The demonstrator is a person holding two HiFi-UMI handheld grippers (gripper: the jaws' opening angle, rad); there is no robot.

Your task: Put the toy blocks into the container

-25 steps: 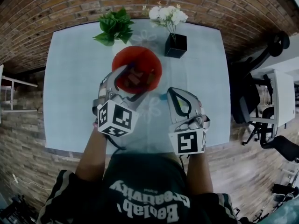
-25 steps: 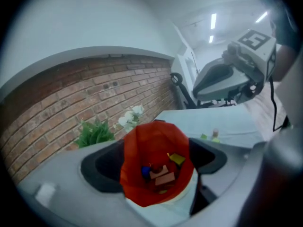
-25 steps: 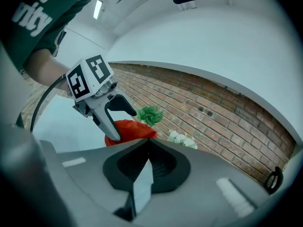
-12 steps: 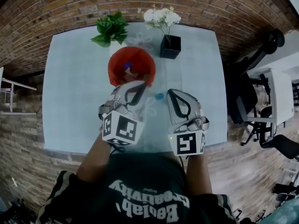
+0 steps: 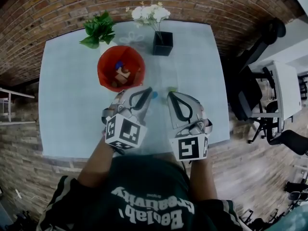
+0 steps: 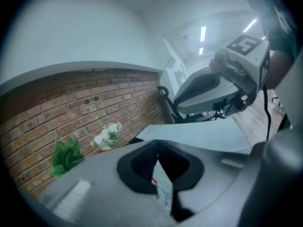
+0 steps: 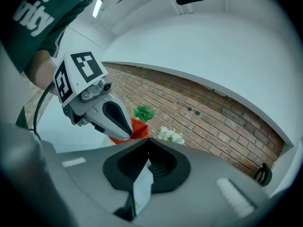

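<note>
- Left gripper [image 5: 146, 91] and right gripper [image 5: 171, 96]: jaws closed, empty.
- Blocks [image 5: 122, 75] lie in the container [image 5: 104, 64]; a blue piece [image 5: 154, 95] sits between the grippers.
- Expect it to be light, rigid and smooth; pinch its flat sides.

From here the counter [image 5: 67, 109] reads as a smooth, pale, matt sheet with a faint printed flower pattern; the red container [image 5: 103, 64] looks like smooth plastic with a dull sheen; the toy blocks [image 5: 122, 75] in it may be painted wood, though I cannot be sure; the left gripper [image 5: 148, 91] and right gripper [image 5: 170, 96] have smooth matt grey plastic shells, with black ribbed inserts [image 7: 163, 167] lining the jaws; the brick wall [image 5: 57, 4] is rough; the floor [image 5: 250, 177] is wood plank; the shirt [image 5: 149, 196] is dark cloth.
</note>
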